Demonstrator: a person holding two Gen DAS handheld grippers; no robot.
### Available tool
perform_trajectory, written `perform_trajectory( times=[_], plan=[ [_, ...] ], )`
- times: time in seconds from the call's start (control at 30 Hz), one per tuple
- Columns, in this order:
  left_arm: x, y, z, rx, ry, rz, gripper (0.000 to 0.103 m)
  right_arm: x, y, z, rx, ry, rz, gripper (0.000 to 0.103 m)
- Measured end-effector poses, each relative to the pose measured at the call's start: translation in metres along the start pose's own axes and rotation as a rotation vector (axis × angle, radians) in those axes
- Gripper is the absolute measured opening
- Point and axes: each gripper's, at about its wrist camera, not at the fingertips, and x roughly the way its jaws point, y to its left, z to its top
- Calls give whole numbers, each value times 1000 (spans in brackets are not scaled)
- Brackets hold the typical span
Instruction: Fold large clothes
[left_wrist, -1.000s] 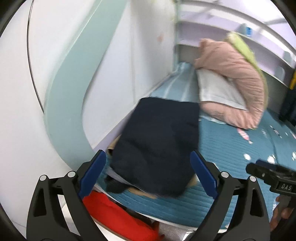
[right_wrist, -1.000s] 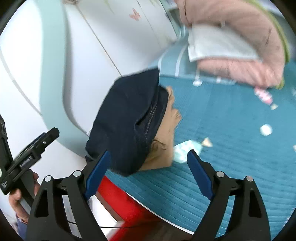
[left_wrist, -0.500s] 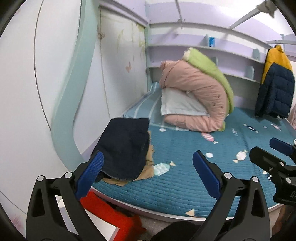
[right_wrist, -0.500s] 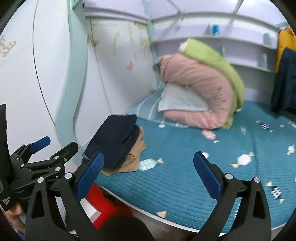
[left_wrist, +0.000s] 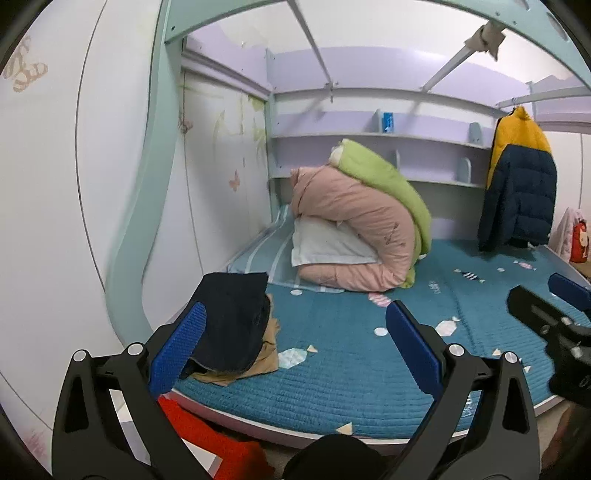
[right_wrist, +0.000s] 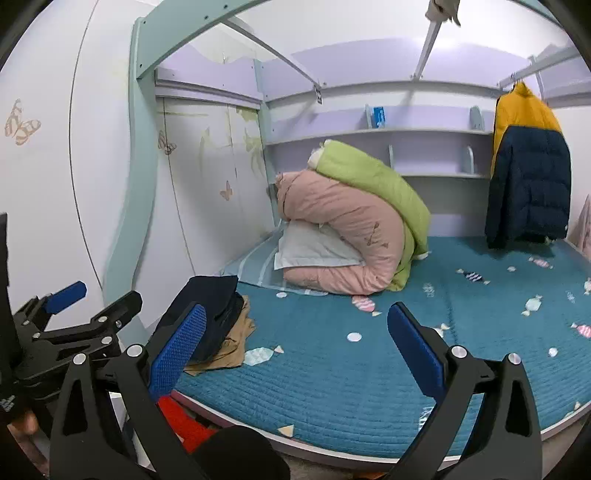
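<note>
- Bedroom with a bunk-style frame, teal quilted mattress (left_wrist: 332, 376) with candy print filling the lower bunk, white wall panels with butterfly decals on the left
- left gripper (left_wrist: 295, 347) nearest, jaws spread wide, nothing between the blue pads, held off the bed edge
- right gripper (right_wrist: 295, 343) same story: jaws wide apart, empty, hovering in front of the mattress; each gripper shows at the edge of the other's view
- red item (left_wrist: 207, 439) on the floor just below the bed edge, partly hidden by the left gripper
- folded dark navy garment (left_wrist: 232, 317) sits at the near-left corner of the mattress, on top of a tan garment (left_wrist: 266, 354) that pokes out underneath on the right side; neither gripper touches them
- further back, pink quilt (left_wrist: 354, 229) rolled over a white pillow (left_wrist: 325, 247), green quilt (left_wrist: 384, 181) draped over the top
- striped light-blue sheet (left_wrist: 266, 254) under the pillow, by the wall
- yellow and navy puffer jacket (left_wrist: 521, 184) hangs at far right
- lilac shelves (left_wrist: 369, 136) along the back wall, small blue box on the upper one
</note>
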Motion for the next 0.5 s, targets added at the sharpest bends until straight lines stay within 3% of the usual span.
perform_trajectory(
  times=[0.5],
  plan=[
    [-28, -23, 4, 24, -71, -15, 98, -19, 1, 1, -31, -49, 15, 95]
  ],
)
